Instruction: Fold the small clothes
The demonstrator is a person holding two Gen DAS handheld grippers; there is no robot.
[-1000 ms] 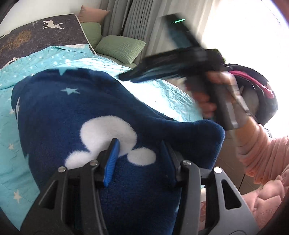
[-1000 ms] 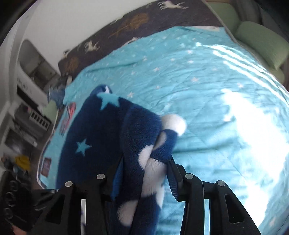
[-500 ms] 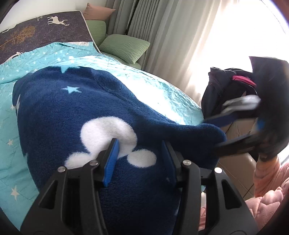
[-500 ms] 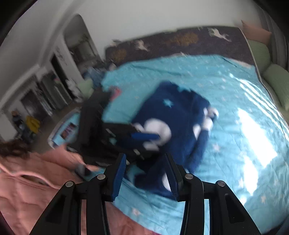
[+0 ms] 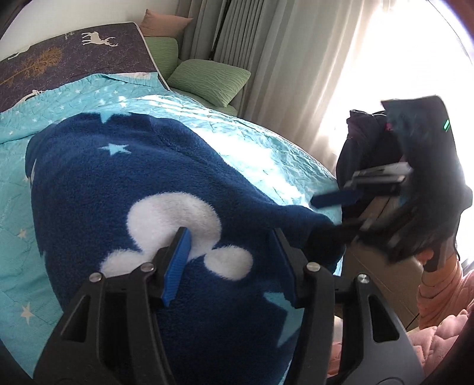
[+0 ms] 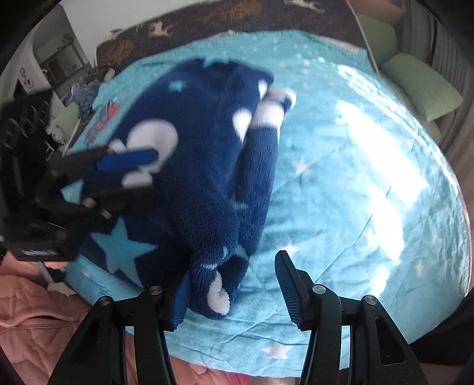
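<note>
Sleeve (image 6: 254, 177) now folded over fleece garment (image 5: 124, 183) near bed (image 6: 355, 192) edge — right gripper (image 6: 234, 284), left gripper (image 5: 231, 260) both opening, pinching nothing.

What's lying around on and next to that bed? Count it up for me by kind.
Blue fleece garment: 1
Green cushions: 2
Pink cushion: 1
Turquoise star quilt: 1
Total: 5
</note>
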